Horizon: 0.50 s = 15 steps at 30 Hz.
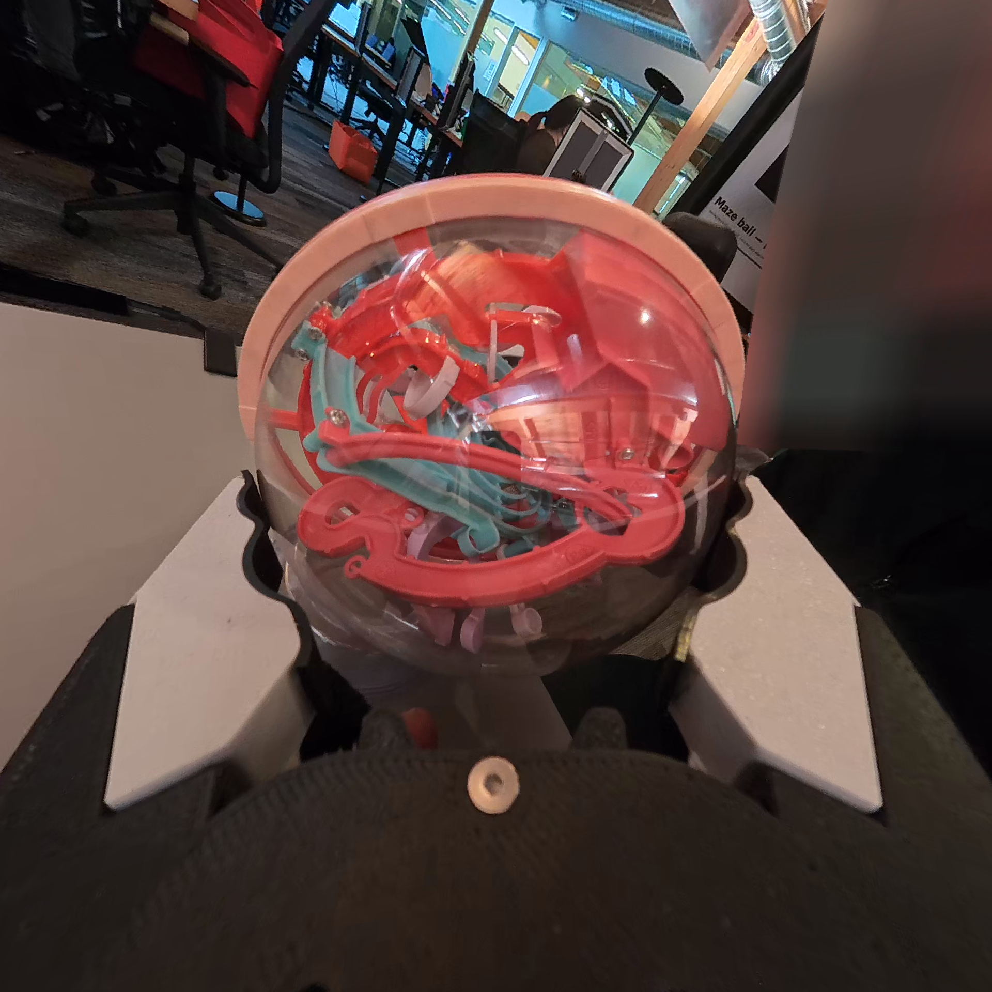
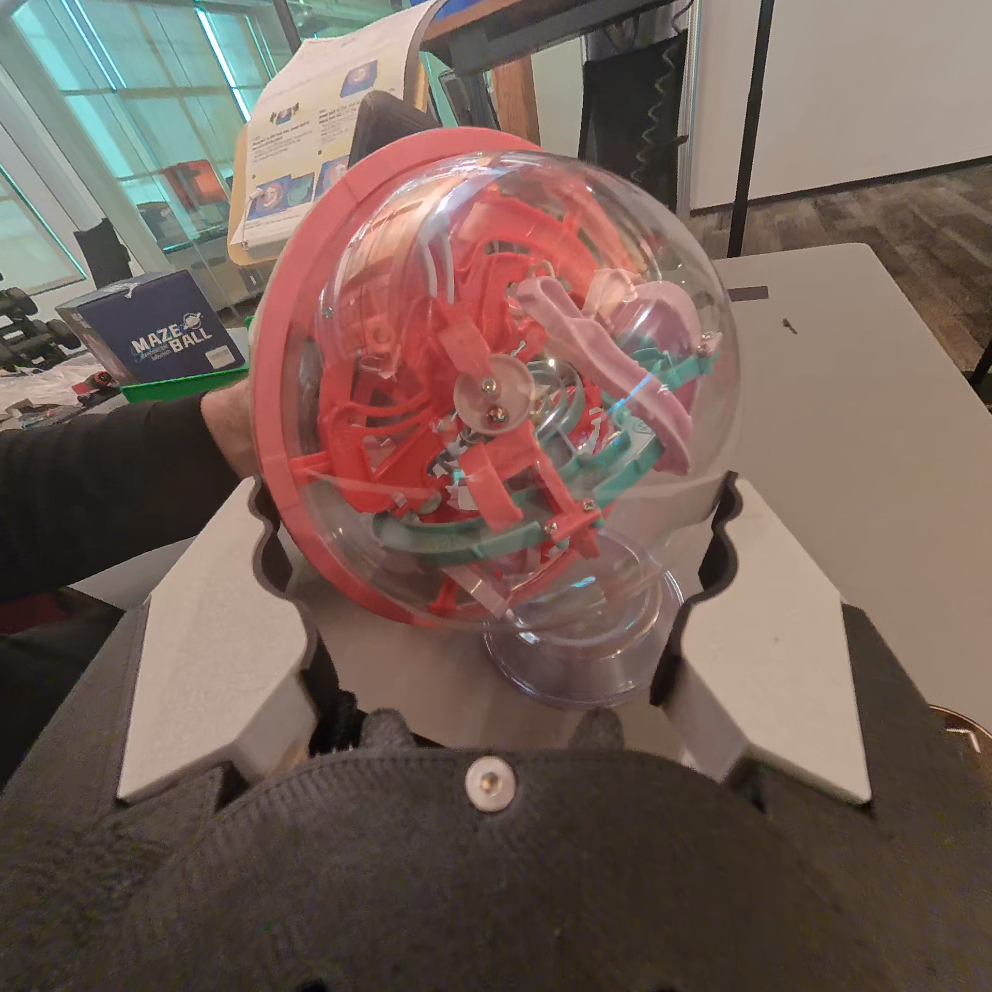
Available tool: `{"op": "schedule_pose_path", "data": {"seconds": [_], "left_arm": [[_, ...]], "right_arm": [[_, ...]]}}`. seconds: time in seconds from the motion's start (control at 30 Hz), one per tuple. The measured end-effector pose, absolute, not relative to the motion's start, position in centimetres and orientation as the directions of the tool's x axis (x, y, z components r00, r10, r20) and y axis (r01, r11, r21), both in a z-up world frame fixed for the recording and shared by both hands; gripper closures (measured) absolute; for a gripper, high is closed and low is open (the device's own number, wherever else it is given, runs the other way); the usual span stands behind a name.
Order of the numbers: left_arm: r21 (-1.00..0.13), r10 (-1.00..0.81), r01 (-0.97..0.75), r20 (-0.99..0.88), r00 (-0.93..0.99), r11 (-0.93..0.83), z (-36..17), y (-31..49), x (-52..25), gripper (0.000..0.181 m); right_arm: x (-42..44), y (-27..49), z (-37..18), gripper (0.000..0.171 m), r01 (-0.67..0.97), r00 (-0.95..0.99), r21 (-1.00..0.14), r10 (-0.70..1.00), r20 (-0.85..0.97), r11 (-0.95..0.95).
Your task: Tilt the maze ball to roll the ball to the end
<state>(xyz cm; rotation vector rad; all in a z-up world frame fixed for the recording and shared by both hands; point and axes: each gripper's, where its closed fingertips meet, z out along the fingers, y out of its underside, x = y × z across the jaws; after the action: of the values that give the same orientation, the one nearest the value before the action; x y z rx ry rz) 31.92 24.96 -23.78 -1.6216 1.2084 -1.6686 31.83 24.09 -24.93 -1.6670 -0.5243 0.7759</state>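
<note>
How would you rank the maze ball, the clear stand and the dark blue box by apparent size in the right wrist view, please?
1. Maze ball, largest by far.
2. Clear stand.
3. Dark blue box; it sits farther back, so the last two ranks are unsure.

Open-plan office. Left wrist view: dark wood-plank floor (image 1: pixel 300 145), black office chair (image 1: pixel 177 139) on castors with red fabric over its back, rows of desks (image 1: pixel 376 75) beyond, orange box (image 1: pixel 351 153) on the floor, glass partitions (image 1: pixel 515 59) with teal-tinted light, light timber post (image 1: pixel 714 102), ribbed silver duct (image 1: pixel 773 32) overhead, white worktop (image 1: pixel 96 418) at left.

Right wrist view: grey worktop (image 2: pixel 837 408), tall windows (image 2: pixel 96 91) with cool teal daylight, white wall (image 2: pixel 869 91), wood-look floor (image 2: pixel 880 214), black stand pole (image 2: pixel 749 123), dark blue box (image 2: pixel 155 327) in a green tray (image 2: pixel 177 387), printed sheet (image 2: pixel 300 139) propped behind.
</note>
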Motion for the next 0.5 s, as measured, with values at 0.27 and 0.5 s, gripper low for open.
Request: {"op": "schedule_pose_path", "data": {"seconds": [0.27, 0.5], "left_arm": [[-0.861, -0.862, -0.236, 0.488, -0.135, -0.451, -23.92, 25.28, 32.0, 0.023], [-0.861, -0.868, -0.245, 0.483, -0.12, -0.445, -24.03, 25.72, 32.16, 0.023]], "right_arm": [[31.88, 24.43, -25.2, 0.017, -0.074, 0.67, -0.971, 0.71, -0.216, -0.225], [31.99, 24.83, -25.44, 0.017, -0.083, 0.662, -0.97, 0.715, -0.225, -0.229]]}}
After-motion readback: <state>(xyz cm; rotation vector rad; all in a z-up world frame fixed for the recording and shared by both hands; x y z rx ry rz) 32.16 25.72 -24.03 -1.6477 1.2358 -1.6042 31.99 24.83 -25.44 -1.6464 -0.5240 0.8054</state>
